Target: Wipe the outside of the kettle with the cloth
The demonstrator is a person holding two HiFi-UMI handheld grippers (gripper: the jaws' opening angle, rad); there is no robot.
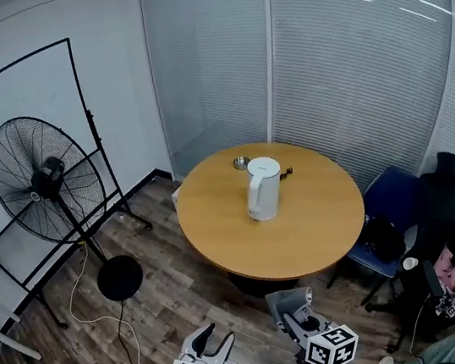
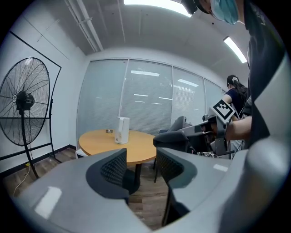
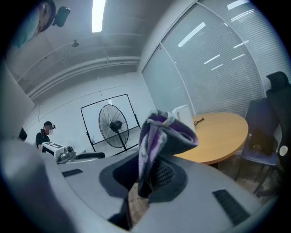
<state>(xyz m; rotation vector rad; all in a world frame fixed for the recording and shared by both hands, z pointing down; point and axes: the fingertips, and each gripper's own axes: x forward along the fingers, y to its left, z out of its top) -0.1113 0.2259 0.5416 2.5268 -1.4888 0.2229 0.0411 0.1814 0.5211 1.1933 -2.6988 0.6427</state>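
Observation:
A white kettle (image 1: 263, 188) stands upright near the middle of the round wooden table (image 1: 305, 237), well ahead of both grippers. The left gripper view shows the kettle (image 2: 122, 130) far off, beyond my left gripper (image 2: 141, 167), whose jaws stand open with nothing between them. In the head view that left gripper (image 1: 216, 340) hangs low over the wooden floor. My right gripper (image 1: 293, 314) is beside it, shut on a grey and purple cloth (image 3: 160, 136) that stands up from the jaws. The cloth hides most of the kettle (image 3: 183, 110) in the right gripper view.
A small metal bowl (image 1: 242, 163) and a dark small item (image 1: 286, 173) lie behind the kettle. A large standing fan (image 1: 44, 184) with a floor cable is at left. A blue chair (image 1: 393, 198) and a black office chair (image 1: 445, 194) stand right of the table.

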